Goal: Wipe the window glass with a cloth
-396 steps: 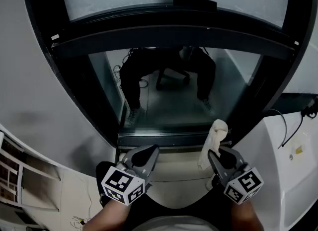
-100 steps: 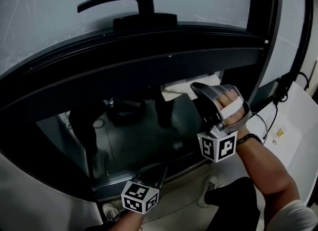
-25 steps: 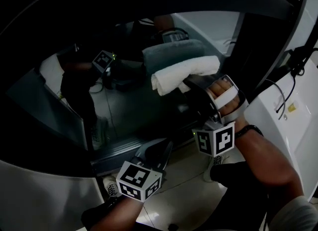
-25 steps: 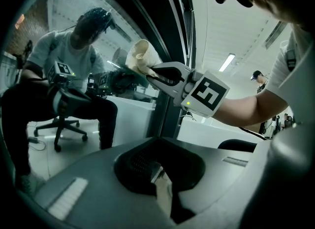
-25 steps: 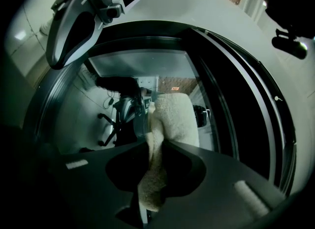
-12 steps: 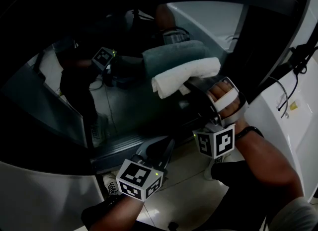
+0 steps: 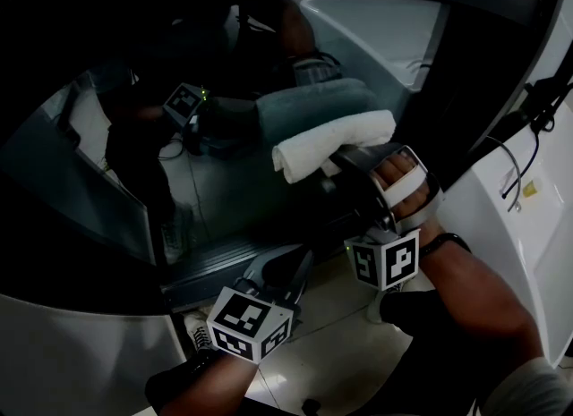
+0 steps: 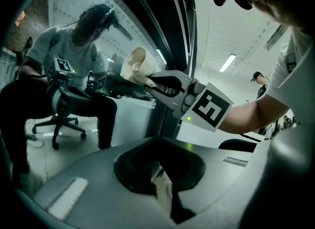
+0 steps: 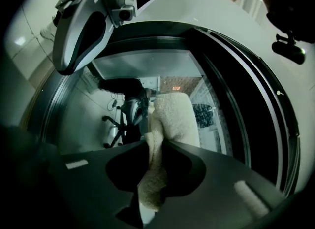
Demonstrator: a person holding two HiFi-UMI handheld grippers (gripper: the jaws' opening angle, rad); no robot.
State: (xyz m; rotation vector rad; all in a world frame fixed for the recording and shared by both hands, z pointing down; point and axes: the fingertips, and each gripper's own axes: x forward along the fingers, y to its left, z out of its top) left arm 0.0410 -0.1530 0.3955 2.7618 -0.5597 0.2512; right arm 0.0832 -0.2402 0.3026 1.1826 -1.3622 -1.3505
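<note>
One thick, fluffy white cloth (image 7: 333, 141) sits folded in the right tool (image 7: 346, 162).

To your right stands a white panel (image 7: 530, 226) with a black cable (image 7: 543, 108) at its top edge. Pale floor tiles (image 7: 336, 311) lie beneath you. In the left gripper view, a person (image 8: 74, 58) sits on a black office chair (image 8: 55, 124), with a strip light (image 8: 227, 62) overhead.

Cloth on the glass, my left tool below it.
The cloth (image 7: 333, 140) sits between my right gripper's (image 7: 345, 162) jaws, touching the window glass (image 7: 224, 199) on its far side. My left gripper (image 7: 273, 271) hangs lower, nearer and to the left, apart from the glass. A unit (image 7: 515, 217) stands right of the window.
</note>
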